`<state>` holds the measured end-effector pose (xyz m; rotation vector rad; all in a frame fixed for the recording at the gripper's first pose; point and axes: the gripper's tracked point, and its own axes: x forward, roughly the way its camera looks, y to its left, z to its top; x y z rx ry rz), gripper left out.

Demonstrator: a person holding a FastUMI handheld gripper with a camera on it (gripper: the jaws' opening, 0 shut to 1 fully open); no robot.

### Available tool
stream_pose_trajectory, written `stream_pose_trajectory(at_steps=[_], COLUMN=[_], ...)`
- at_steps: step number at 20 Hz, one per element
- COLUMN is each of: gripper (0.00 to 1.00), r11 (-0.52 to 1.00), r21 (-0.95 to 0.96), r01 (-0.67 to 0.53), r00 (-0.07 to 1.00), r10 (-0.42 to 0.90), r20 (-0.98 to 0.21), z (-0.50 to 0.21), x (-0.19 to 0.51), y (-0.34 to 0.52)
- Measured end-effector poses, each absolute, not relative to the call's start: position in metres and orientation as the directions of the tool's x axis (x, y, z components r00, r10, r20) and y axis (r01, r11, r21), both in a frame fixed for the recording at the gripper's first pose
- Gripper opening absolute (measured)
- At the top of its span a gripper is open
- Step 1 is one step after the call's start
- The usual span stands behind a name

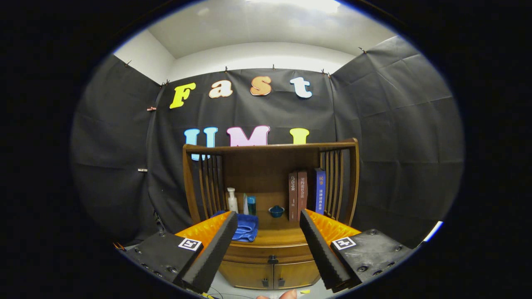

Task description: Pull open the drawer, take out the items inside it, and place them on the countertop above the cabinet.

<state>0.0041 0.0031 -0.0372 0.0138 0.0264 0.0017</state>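
From my gripper [268, 249] view, I hold the fingers wide apart with nothing between them, aimed at the cabinet [270, 216] straight ahead and well short of it.

The drawer [270, 252] sits shut, framed in the gap between my fingers, just under the surface [276, 234]. Its small dark knob [272, 260] is at the middle of the drawer front. Below it are two doors [270, 275], each with its own little pull.

On the surface, beyond my fingers, a blue cloth [246, 227] lies at the left, partly behind my left finger. Behind it stand a white bottle [232, 200] and a blue bottle [251, 205]. A small blue bowl [276, 211] sits near the middle, and three books [306, 194] stand upright at the right, against the slatted side.

I judge this as the very start: the approach, with the drawer not yet pulled. Next I need to drop and move in so the knob comes between my fingers, close on it, then draw straight back.

What lies inside the drawer is hidden while it is shut. The knob is too small to tell its shape. There seems to be a thin white thing between the bottles, but I cannot make it out. My fingers cover the cabinet's lower corners, and the doors' bottom edge is hard to make out. The free spot on the surface looks to be the front middle, ahead of the bowl.
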Motion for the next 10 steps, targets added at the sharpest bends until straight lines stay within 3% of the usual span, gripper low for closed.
stream_pose_trajectory(at_steps=[10], gripper=[0.98], r11=[0.998], r21=[-0.056], r01=[-0.026], r00=[0.999], r10=[0.024], r20=[-0.039], z=[-0.135], x=[0.015], y=[0.009])
